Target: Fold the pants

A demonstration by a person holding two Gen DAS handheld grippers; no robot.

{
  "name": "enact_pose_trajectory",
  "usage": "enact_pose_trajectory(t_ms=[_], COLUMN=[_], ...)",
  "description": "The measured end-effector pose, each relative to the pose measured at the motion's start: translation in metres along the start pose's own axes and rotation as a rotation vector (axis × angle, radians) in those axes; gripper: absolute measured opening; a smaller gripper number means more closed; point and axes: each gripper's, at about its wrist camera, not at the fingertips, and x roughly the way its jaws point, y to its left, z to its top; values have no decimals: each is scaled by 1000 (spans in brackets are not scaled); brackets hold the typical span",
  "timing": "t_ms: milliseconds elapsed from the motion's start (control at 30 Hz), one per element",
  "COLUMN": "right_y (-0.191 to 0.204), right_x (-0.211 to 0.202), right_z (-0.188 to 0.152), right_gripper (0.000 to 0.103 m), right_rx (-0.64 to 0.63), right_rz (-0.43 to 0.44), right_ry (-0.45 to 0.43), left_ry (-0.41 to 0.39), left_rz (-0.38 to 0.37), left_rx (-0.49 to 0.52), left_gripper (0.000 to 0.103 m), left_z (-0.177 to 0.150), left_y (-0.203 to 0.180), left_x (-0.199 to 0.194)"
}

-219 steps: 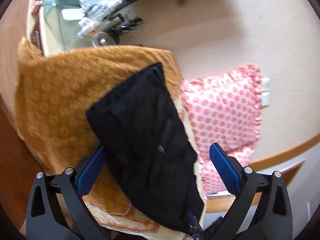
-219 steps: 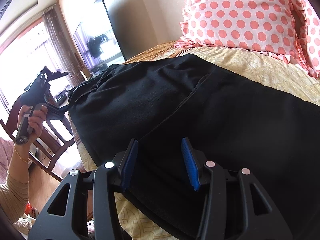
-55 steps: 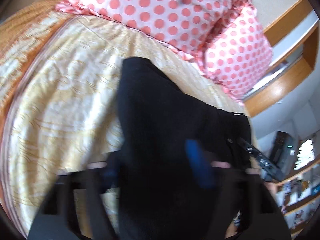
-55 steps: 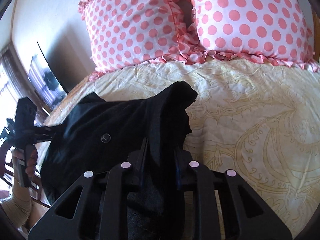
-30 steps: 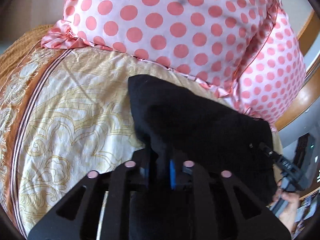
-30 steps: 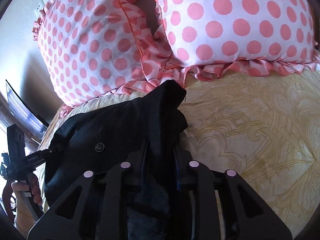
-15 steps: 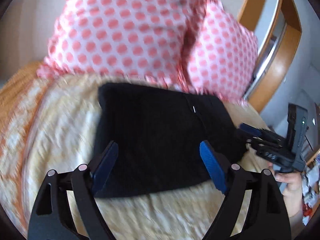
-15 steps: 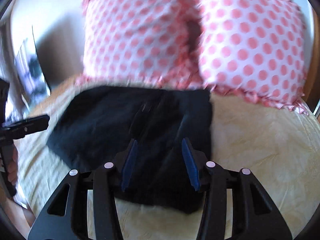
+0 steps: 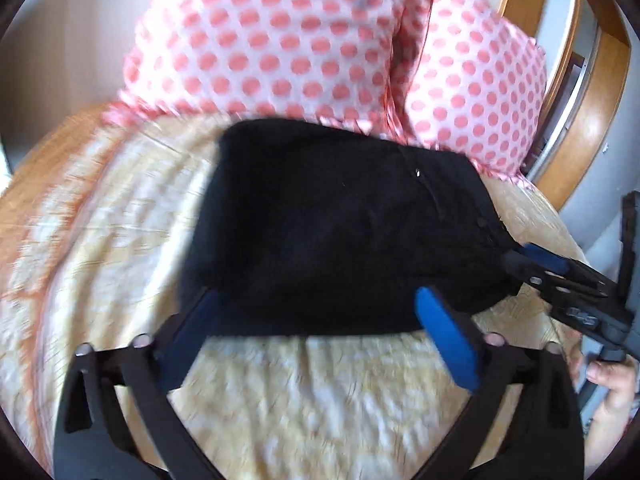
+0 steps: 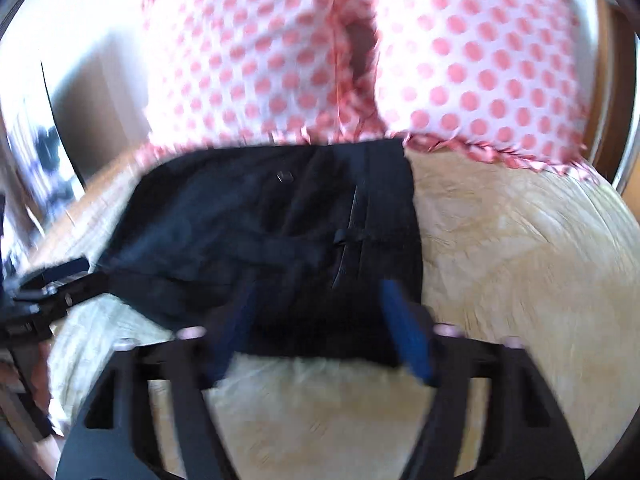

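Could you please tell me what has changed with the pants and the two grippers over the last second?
Both grippers have let go: the left gripper and right gripper, shut on the black pants a second ago, are now open and drawn back. The pants lie folded below the polka-dot pillows, which stayed put.

Motion blur smears the bedspread (image 10: 520,260) and pillows (image 10: 480,60).

Quick count: 1 pair of black pants (image 9: 336,232), folded into a squarish bundle on 1 bed (image 9: 320,392) w/ a cream-yellow patterned cover. 2 polka-dot pillows, one on the left (image 9: 272,40) and one on the right (image 9: 472,92), pink dots on white. 2 hand-held grippers, left (image 9: 320,320) and right (image 10: 320,320), each w/ 2 blue-padded fingers, spread apart.
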Motion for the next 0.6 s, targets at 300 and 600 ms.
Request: enact_pose_trajectory(t_ms=[300,600], right_y=[40,39], right_x=[-32,-19], right_z=[-65,-80], right_gripper=[92,92], right_rx=[-52,-24], right_rz=[-54,-100], right_ry=[-66,-26], left_ry=[-68,-49], left_rz=[105,141], left_rx=[58,64], left_gripper=[101,101], left_z=[-67,-76], left_y=[-7,-4], left_x=[-47,-38])
